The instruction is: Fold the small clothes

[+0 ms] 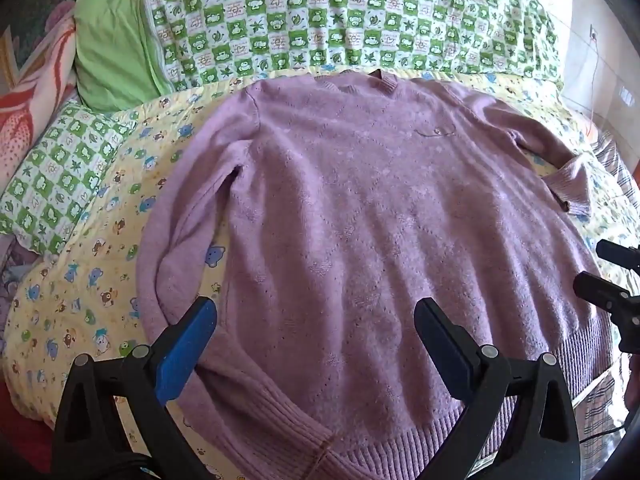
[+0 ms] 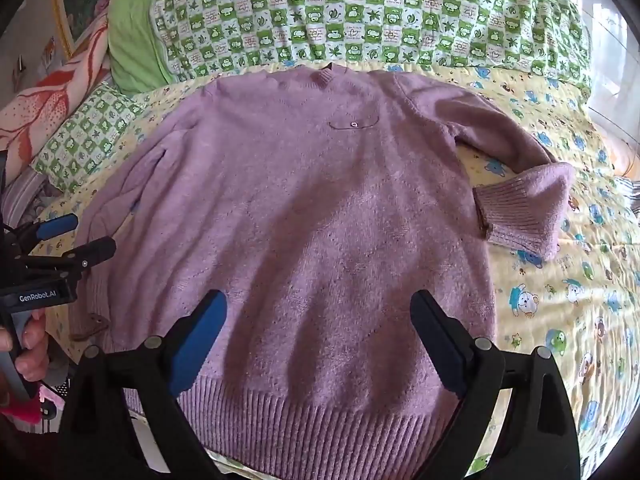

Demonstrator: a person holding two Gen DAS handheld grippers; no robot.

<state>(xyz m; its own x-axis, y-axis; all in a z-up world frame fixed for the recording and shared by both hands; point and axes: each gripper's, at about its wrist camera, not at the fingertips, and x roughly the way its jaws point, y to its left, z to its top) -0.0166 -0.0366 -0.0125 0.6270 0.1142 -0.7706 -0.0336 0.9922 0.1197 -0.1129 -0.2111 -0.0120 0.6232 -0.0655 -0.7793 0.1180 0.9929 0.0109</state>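
Observation:
A lilac knitted sweater (image 1: 360, 208) lies flat, front up, on a yellow cartoon-print quilt (image 1: 80, 292), neck at the far side, ribbed hem nearest me. It also shows in the right wrist view (image 2: 320, 208). Its right sleeve is bent back with the cuff (image 2: 516, 216) turned toward the body. Its left sleeve (image 1: 172, 240) runs down beside the body. My left gripper (image 1: 316, 320) is open and empty above the hem's left part. My right gripper (image 2: 320, 312) is open and empty above the hem's middle. Each gripper shows in the other's view, the right one (image 1: 612, 276) and the left one (image 2: 76, 236).
A green checked quilt (image 1: 340, 20) and a plain green pillow (image 1: 112, 52) lie behind the sweater. A small checked pillow (image 1: 60, 176) and an orange-patterned blanket (image 1: 32, 92) sit at the left. A striped sheet (image 1: 612, 392) edges the bed at the right.

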